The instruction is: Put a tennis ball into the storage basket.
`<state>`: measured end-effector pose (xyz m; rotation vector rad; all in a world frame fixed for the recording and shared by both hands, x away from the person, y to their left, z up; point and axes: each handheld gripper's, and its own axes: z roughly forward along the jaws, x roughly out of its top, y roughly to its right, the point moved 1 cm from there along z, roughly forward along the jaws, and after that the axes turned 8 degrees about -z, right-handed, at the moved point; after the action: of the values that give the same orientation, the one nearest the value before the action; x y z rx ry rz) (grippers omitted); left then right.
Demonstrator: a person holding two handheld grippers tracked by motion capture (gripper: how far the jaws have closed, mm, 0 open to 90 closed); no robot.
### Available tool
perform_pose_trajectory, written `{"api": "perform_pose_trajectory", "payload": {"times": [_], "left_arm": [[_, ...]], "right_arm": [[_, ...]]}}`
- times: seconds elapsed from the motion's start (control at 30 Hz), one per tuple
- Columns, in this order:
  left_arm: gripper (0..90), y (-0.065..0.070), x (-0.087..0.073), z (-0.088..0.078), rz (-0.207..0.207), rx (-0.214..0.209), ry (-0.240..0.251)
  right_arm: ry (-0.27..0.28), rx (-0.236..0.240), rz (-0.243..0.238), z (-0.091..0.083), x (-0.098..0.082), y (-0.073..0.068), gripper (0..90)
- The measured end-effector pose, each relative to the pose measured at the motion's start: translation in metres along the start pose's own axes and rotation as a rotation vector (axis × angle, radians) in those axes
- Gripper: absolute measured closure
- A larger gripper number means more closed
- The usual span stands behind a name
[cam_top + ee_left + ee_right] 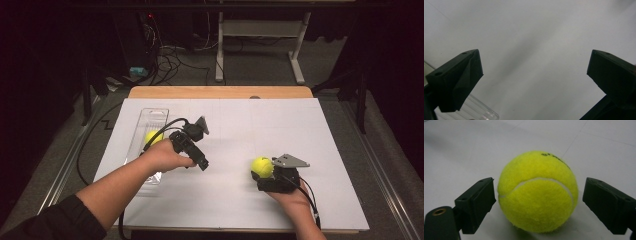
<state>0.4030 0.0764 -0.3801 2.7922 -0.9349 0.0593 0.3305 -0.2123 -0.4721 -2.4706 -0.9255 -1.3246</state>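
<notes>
A fuzzy yellow-green tennis ball (pixel 537 192) sits on the desk between the parted jaws of the right tool (pixel 539 203), not yet clamped.

A gap is seen at the right pad, while the left pad seems almost touching; an uneven squeeze could, by judgement, nudge the round ball away across the smooth white sheet (pixel 240 130). The left tool (pixel 534 80) is held wide open and empty beside a clear plastic tray (pixel 150 120) holding a second yellow ball (pixel 151 136). The wooden desk (pixel 220 92) is ringed by a dark room, grey carpet and cables.

Black hand-held gripper (pixel 261 179), grey plate
</notes>
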Motion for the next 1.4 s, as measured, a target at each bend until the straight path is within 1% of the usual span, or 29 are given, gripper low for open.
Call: {"api": "perform_pose_trajectory", "payload": {"times": [0.2, 0.4, 0.47, 0.77, 0.97, 1.2, 1.27, 1.3, 1.33, 1.37, 1.4], "left_arm": [[1.2, 0.0004, 0.0001, 0.0002, 0.0, -0.003, -0.001], [1.2, 0.0005, 0.0002, 0.0005, 0.0, -0.003, -0.001], [1.2, 0.0002, 0.0002, 0.0004, 0.0, -0.002, -0.002], [1.2, 0.0002, 0.0, 0.0008, -0.001, 0.005, -0.001], [1.2, 0.0016, 0.0, 0.0005, 0.001, 0.001, -0.004], [1.2, 0.0029, 0.0006, 0.0017, 0.004, 0.001, -0.006], [1.2, 0.0039, 0.0005, 0.0014, 0.006, 0.002, -0.005], [1.2, 0.0041, 0.0006, 0.0011, 0.006, -0.001, -0.006], [1.2, 0.0042, 0.0006, 0.0007, 0.006, -0.001, -0.006], [1.2, 0.0043, 0.0006, 0.0003, 0.006, -0.002, -0.003], [1.2, 0.0042, 0.0005, -0.0002, 0.007, -0.004, -0.003]], "right_arm": [[-0.021, 0.013, 0.008, 0.0021, -0.0014, 0.0007, 17.8], [-0.023, 0.034, 0.011, 0.003, -0.0023, 0.0011, 25.0], [-0.022, 0.032, 0.006, 0.0031, -0.0022, 0.0008, 25.5], [-0.022, 0.045, 0.03, 0.0033, -0.0029, 0.0029, 26.3], [-0.024, 0.042, 0.034, 0.0033, -0.0028, 0.0026, 26.8], [-0.024, 0.035, 0.022, 0.0025, -0.0022, 0.0012, 27.2], [-0.016, 0.035, 0.017, 0.0016, -0.002, 0.0009, 27.2], [0.001, 0.03, 0.016, -0.0005, -0.0011, 0.0002, 27.2], [0.001, 0.03, 0.016, -0.0005, -0.0011, 0.0002, 27.2], [0.019, 0.024, 0.013, -0.0032, 0.0002, 0.0, 27.2], [0.019, 0.024, 0.013, -0.0032, 0.0002, 0.0, 27.2]]}}
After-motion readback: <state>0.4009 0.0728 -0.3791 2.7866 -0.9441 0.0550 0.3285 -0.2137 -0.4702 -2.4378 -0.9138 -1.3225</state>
